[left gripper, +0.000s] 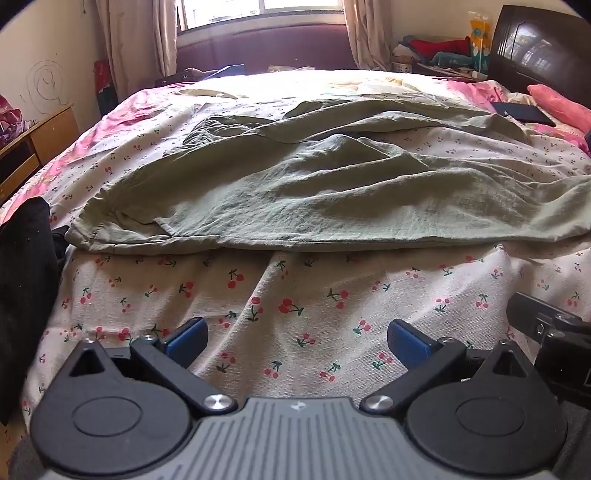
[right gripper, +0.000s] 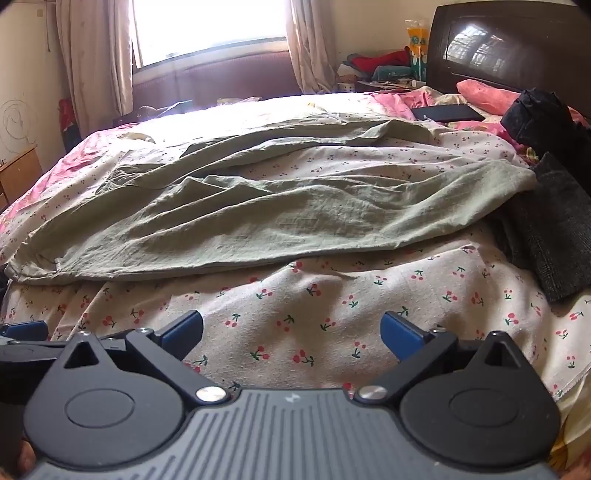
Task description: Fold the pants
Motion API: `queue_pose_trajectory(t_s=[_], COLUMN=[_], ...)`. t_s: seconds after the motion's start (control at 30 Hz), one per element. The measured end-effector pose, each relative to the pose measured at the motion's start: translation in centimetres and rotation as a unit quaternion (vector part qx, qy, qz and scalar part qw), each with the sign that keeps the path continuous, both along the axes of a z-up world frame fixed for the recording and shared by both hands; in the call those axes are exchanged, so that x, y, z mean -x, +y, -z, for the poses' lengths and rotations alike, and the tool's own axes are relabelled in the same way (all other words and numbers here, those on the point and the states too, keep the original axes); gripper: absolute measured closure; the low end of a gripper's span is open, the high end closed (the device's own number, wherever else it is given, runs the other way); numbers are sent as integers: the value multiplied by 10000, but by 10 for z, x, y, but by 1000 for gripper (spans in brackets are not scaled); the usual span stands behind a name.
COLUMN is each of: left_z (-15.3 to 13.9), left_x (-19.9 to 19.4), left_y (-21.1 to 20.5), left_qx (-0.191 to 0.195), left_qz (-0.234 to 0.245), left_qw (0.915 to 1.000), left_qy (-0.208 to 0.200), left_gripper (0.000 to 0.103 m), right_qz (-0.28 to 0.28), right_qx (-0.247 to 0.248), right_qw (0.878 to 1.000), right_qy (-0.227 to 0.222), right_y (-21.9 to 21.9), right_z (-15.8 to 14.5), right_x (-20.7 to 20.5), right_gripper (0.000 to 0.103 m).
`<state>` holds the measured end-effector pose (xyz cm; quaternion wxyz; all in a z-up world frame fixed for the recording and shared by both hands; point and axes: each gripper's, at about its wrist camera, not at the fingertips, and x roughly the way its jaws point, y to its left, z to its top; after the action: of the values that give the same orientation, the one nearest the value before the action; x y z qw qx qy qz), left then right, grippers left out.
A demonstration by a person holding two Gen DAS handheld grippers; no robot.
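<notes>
The crumpled pale-green linen pants (left gripper: pixel 332 192) lie spread across the cherry-print bedsheet (left gripper: pixel 295 295), one leg nearer the bed's edge. To fold cleanly, I'd pinch both ends of that near leg (smoothing wrinkles first). The left gripper (left gripper: pixel 297 338) and right gripper (right gripper: pixel 291 332) hover with fingers wide apart, holding nothing.

Ahead of the gripper lies a bed under a cherry-print sheet (left gripper: pixel 295 302). Beyond it a bright window (right gripper: pixel 207 26) between pale curtains (right gripper: pixel 92 62) floods the far mattress edge with glare. A dark wooden headboard (right gripper: pixel 517 48) stands to the right, what seems a wooden cabinet (left gripper: pixel 37 144) to the left.
</notes>
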<state>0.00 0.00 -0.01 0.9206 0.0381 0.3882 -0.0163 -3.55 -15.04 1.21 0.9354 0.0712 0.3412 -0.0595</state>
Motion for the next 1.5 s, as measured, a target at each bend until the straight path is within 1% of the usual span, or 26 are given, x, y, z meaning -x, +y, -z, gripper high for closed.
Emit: queue_pose_trajectory(t_s=[0.37, 0.57, 0.8, 0.93, 1.1, 1.37, 1.5], left_z=[0, 3, 6, 7, 6, 2, -6], left_x=[0, -2, -4, -3, -3, -4, -11], left_y=[1, 1, -2, -3, -2, 0, 11], left_qx=[-27, 13, -84, -204, -104, -61, 90], left_qz=[2, -69, -80, -83, -80, -40, -103], left_qw=[10000, 10000, 9999, 9996, 9998, 9999, 9999], left_qy=[16, 47, 113, 181, 155, 118, 16], left_gripper=[0, 0, 0, 0, 0, 0, 0], right_qz=[-5, 24, 27, 21, 16, -6, -168], right_qx=[17, 172, 166, 143, 144, 118, 69], right_qw=[10000, 9998, 9998, 9997, 9997, 9997, 9998], right_qy=[4, 21, 127, 184, 199, 214, 80], right_y=[1, 4, 3, 2, 2, 3, 5], right_z=[-1, -2, 2, 4, 4, 4, -4], right_x=[0, -1, -4, -5, -5, -7, -14], right_gripper=[1, 1, 1, 1, 1, 1, 1])
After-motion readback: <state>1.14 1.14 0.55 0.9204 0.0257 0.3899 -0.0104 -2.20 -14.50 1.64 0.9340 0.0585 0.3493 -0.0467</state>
